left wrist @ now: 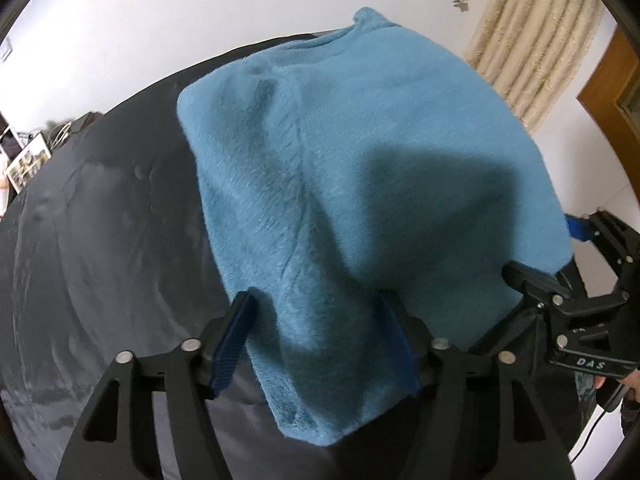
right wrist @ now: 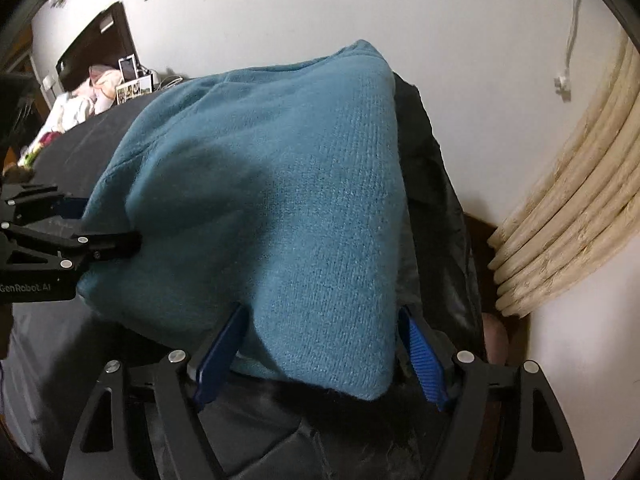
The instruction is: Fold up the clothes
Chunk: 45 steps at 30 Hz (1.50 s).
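Left wrist view: left gripper [left wrist: 316, 344] spread wide, blue pads [left wrist: 230, 344] on either side of the near edge of a blue knit sweater [left wrist: 360, 168], cloth lying loose between them, not pinched. Sweater spreads ahead over a dark bedcover [left wrist: 100, 220]. Right gripper [left wrist: 560, 276] sits off to the right at the sweater's corner.

Right wrist view: right gripper [right wrist: 320, 352] also spread, sweater [right wrist: 304, 200] corner between its pads [right wrist: 424, 360], not clamped. Left gripper [right wrist: 72, 224] at left edge. Cream curtain [right wrist: 568, 216] far right.
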Tool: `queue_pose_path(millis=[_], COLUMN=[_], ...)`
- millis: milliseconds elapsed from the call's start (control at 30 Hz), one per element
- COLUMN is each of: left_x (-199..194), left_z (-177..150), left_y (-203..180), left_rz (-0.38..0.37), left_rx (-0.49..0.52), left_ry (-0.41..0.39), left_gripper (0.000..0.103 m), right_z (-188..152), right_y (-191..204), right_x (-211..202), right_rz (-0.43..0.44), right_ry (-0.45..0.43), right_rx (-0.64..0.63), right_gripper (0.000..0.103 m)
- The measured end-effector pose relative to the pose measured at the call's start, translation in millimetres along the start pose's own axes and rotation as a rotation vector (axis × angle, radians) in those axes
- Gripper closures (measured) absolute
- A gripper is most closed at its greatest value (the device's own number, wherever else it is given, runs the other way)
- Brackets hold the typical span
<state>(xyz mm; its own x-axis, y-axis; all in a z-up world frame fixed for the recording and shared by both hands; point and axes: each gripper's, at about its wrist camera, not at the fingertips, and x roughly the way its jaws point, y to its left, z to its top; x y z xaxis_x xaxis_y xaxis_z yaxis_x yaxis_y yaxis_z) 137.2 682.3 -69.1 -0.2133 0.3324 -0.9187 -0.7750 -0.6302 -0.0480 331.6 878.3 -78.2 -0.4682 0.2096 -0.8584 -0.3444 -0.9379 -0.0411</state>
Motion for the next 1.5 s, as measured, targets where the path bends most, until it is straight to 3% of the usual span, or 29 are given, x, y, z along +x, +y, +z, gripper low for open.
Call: queue_pose_path(millis=[100,200,300,433,767,1000,1500], left_x=[1,-5,-16,-30,-23,-10,-19], left_z=[-6,-10,-15,-23,-29,-30,-43], left_y=[11,16,13,14,27,26,22], left_rz=[-0.028,-0.042,-0.015,-0.001,0.014,0.011,0.028], left_rx=[-0.076,-0.102,-0.078,-0.091,-0.12,-0.135,-0.162], left_ry=[0.006,0.021,0.007,-0.012,-0.003,0.003,0.017], left_gripper=[0.024,0.024,0.023,0.023,0.023,0.021,0.018], right_z=[2,5,13,24,17,2,-13], right_y=[0,0,18,39,60,52,55], right_x=[3,1,-27,-48,-2,2,0], right_rz=[-0.024,-0.049,-0.099,-0.037,-0.031,-0.024,-0.037], right_ry=[0.005,0.032,-0.056,-0.135,-0.016,-0.012,-0.056], right_rx=[0.0,0.023,-0.043,-0.069,-0.099,-0.024,-0.008], right_gripper=[0.013,0.013,0.013,0.013,0.012,0.011,0.01])
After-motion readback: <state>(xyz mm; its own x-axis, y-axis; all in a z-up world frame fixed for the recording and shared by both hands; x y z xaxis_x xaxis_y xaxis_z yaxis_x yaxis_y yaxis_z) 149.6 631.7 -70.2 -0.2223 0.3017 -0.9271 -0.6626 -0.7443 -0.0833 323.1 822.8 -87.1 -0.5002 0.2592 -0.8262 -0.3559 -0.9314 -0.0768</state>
